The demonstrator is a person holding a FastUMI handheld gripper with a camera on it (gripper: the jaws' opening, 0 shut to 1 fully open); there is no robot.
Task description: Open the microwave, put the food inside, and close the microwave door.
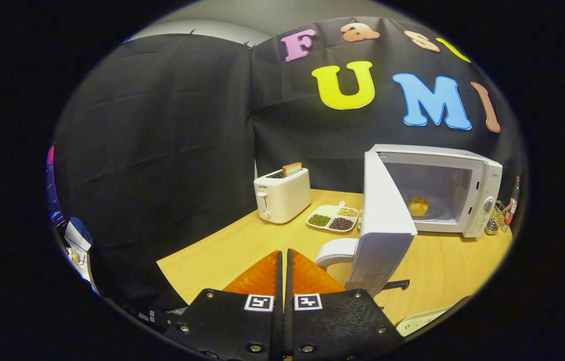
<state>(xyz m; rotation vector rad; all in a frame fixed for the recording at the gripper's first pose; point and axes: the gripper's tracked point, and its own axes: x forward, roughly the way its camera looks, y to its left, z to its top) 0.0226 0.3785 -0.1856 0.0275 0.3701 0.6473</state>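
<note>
A white microwave (467, 190) stands on the wooden table (222, 250), beyond my fingers and to their right. Its door (382, 220) is swung wide open toward me, with the curved handle (335, 250) just right of my fingertips. Inside, a round bun-like food (417, 205) rests on the glass turntable. My gripper (283, 253) is shut with nothing between its fingers, close to the left of the door handle and apart from it.
A white toaster (282, 195) with a bread slice (292, 169) sticking up stands at the back of the table. A divided tray of beans (333, 218) lies between toaster and microwave. Small bottles and a wire rack (503, 213) sit right of the microwave. A pale object (422, 318) lies at the table's near edge.
</note>
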